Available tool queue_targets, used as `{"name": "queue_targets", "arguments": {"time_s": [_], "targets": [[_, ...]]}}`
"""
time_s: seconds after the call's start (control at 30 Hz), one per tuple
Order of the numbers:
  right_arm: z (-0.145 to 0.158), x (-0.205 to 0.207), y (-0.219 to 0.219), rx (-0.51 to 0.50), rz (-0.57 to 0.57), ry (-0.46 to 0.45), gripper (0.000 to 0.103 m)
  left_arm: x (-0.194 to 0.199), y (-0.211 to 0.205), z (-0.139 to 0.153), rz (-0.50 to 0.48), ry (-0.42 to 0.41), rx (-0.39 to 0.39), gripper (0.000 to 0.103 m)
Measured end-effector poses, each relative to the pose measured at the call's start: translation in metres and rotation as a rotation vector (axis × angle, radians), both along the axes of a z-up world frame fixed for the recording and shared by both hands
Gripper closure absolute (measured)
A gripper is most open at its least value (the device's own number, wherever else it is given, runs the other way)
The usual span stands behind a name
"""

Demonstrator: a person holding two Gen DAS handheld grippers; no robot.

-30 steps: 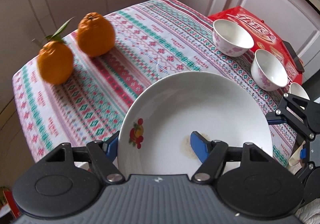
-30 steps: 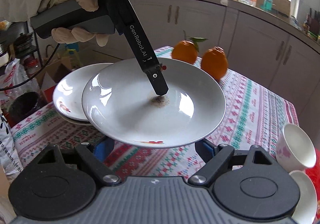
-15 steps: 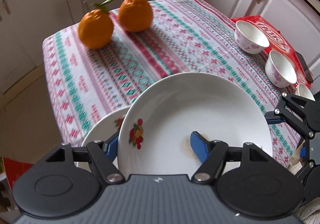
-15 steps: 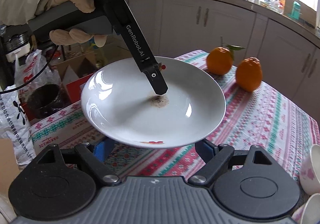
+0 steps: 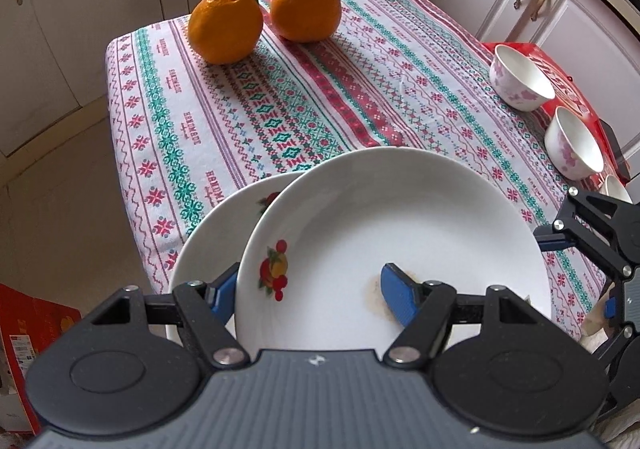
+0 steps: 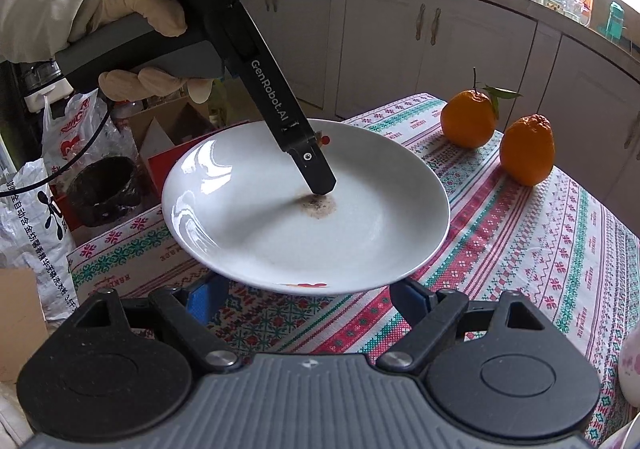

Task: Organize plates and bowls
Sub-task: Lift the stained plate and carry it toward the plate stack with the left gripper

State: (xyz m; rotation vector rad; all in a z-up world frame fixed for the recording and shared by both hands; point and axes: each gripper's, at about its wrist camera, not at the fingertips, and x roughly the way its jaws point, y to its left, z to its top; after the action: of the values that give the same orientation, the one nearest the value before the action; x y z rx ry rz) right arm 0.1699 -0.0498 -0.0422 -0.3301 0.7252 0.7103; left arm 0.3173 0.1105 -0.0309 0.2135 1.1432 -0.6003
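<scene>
My left gripper (image 5: 308, 291) is shut on the rim of a white plate (image 5: 400, 233) with a fruit motif and a brown stain, and holds it above the table. A second white plate (image 5: 216, 225) lies on the tablecloth partly under the held plate, at the table's near left corner. Two white floral bowls (image 5: 520, 79) (image 5: 574, 145) stand at the right on a red box. In the right wrist view the held plate (image 6: 280, 209) hangs in front of my right gripper (image 6: 308, 297), which is open and empty; the left gripper's finger (image 6: 312, 165) rests on it.
Two oranges (image 5: 224, 29) (image 5: 306, 5) sit at the table's far edge. The patterned tablecloth (image 5: 280, 109) covers the table. A red box (image 5: 560, 81) lies under the bowls. Bags and cartons (image 6: 48, 169) stand on the floor left of the table. Cabinets surround it.
The left gripper has carried the plate leftward toward the table's corner, over the second plate. The oranges and bowls shifted right in the left wrist view. The right gripper stayed open.
</scene>
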Motion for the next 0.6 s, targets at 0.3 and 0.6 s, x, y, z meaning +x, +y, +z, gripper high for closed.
{"name": "queue_targets", "arguments": {"time_s": [0.3,0.6], "targets": [[0.0,0.003,0.002,-0.007,0.0,0.005,0.012,0.004,0.007,-0.007,0.027,0.015,-0.039,0.031],[-0.001,0.001,0.005,-0.021,0.01,-0.001,0.012,0.006,0.016,-0.014,0.049,0.028,-0.07,0.03]]}}
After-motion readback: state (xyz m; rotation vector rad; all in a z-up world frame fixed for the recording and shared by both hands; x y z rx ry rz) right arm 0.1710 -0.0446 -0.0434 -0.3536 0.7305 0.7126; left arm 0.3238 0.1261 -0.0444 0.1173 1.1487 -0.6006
